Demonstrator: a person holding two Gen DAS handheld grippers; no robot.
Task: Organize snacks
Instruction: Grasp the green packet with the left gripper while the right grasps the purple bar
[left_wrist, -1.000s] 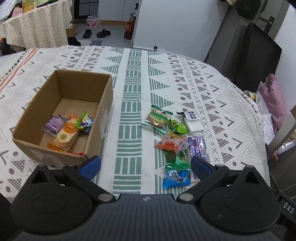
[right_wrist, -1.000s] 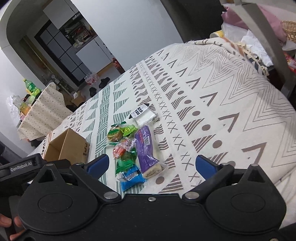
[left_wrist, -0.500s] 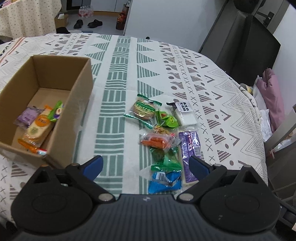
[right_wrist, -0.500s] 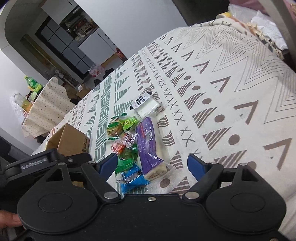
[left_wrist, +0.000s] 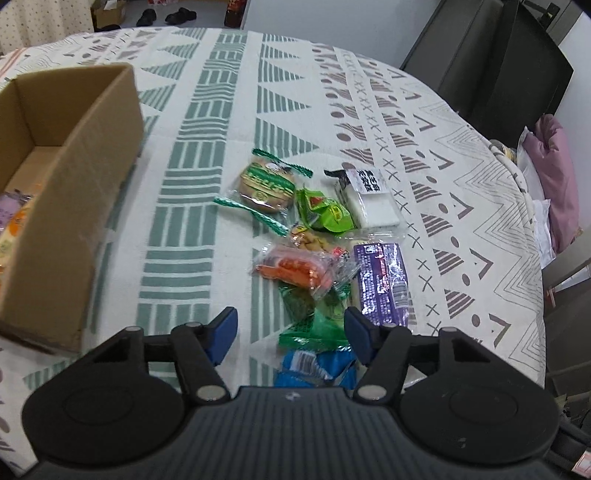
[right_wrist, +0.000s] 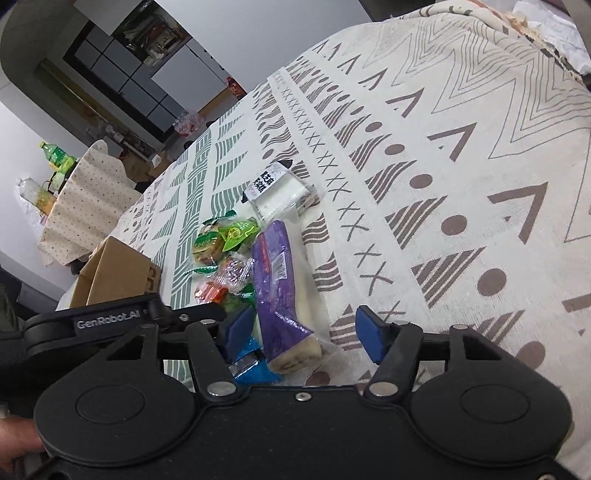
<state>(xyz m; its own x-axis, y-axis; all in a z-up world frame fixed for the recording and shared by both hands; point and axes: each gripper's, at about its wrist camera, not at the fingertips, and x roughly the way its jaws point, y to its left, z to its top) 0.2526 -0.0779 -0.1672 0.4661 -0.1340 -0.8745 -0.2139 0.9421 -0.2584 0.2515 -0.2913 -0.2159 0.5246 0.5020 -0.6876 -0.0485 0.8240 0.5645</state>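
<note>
Your surface (left_wrist: 229, 122), under its patterned cloth, fills both views. The cardboard box (left_wrist: 66, 192) sits at the left edge of the left wrist view, open-topped so packets can drop in; some already lie inside. The loose snacks cluster at centre frame, well apart from the box, probably waiting to be moved over. Longest is the purple packet (right_wrist: 275, 273), running up the middle of the right wrist view. Your right tongs (right_wrist: 301, 328) straddle its near end; the jaws have just been closing but the pads are not on it, so nothing is gripped. Your left tongs (left_wrist: 290, 328) hover likewise, jaws just narrowed, bracketing the green packet (left_wrist: 317, 325) without pinching it.
</note>
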